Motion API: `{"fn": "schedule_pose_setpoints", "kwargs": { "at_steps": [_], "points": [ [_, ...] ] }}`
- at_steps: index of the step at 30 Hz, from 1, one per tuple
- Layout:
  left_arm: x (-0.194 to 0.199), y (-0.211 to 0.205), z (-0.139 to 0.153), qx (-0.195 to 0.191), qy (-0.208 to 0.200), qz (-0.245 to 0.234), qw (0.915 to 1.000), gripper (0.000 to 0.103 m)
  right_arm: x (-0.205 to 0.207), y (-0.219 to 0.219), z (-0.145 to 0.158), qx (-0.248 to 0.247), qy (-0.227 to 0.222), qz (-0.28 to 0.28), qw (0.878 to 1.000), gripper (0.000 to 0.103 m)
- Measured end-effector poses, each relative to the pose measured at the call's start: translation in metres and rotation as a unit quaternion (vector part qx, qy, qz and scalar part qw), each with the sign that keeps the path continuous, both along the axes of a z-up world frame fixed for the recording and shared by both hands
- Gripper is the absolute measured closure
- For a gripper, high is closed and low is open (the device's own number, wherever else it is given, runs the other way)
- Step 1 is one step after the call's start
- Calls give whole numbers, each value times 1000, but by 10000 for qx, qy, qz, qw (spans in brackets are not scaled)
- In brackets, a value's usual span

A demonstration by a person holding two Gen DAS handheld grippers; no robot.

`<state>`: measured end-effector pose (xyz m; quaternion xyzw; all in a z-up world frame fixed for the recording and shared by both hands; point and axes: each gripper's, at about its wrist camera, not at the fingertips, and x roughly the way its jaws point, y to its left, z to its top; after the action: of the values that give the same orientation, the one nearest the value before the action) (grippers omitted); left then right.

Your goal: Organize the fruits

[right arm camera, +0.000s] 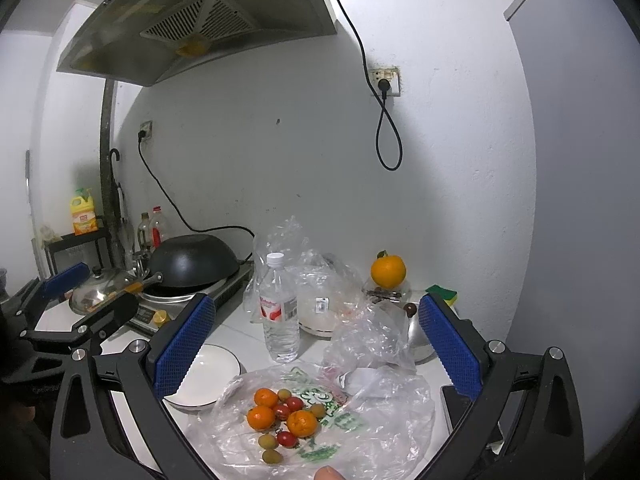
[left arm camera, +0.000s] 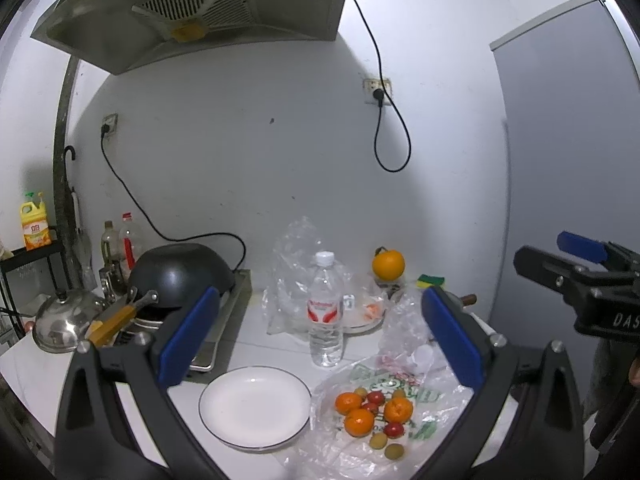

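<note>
On a flattened plastic bag (left arm camera: 420, 400) (right arm camera: 384, 412) lie three mandarins (left arm camera: 360, 422) (right arm camera: 261, 418), some red cherry tomatoes (left arm camera: 394, 429) (right arm camera: 287, 438) and small green fruits (left arm camera: 394, 451) (right arm camera: 272, 457). An empty white plate (left arm camera: 256, 406) (right arm camera: 208, 380) sits just left of the bag. My left gripper (left arm camera: 320, 336) hovers open above plate and bag, holding nothing. My right gripper (right arm camera: 320, 344) is open over the bag, also empty; it shows at the right edge of the left wrist view (left arm camera: 576, 268). A large orange (left arm camera: 388, 264) (right arm camera: 388, 271) stands at the back.
A water bottle (left arm camera: 326, 312) (right arm camera: 280, 312) stands behind the plate with crumpled clear bags (left arm camera: 296, 264) around it. A black wok (left arm camera: 180, 272) (right arm camera: 192, 258) on a cooktop, a steel lid (left arm camera: 64, 316) and bottles fill the left. A sponge (left arm camera: 431, 280) lies by the wall.
</note>
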<state>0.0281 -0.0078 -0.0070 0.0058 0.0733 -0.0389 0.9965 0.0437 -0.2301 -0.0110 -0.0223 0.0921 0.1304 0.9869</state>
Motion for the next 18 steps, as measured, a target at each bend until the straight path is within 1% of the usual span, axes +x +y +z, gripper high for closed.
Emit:
{"fn": "schedule_pose_setpoints", "kwargs": {
  "at_steps": [18],
  "points": [
    [7, 5, 1, 4, -37, 14, 10000, 1, 5, 3, -1, -13, 41, 22, 10000, 0]
  ]
}}
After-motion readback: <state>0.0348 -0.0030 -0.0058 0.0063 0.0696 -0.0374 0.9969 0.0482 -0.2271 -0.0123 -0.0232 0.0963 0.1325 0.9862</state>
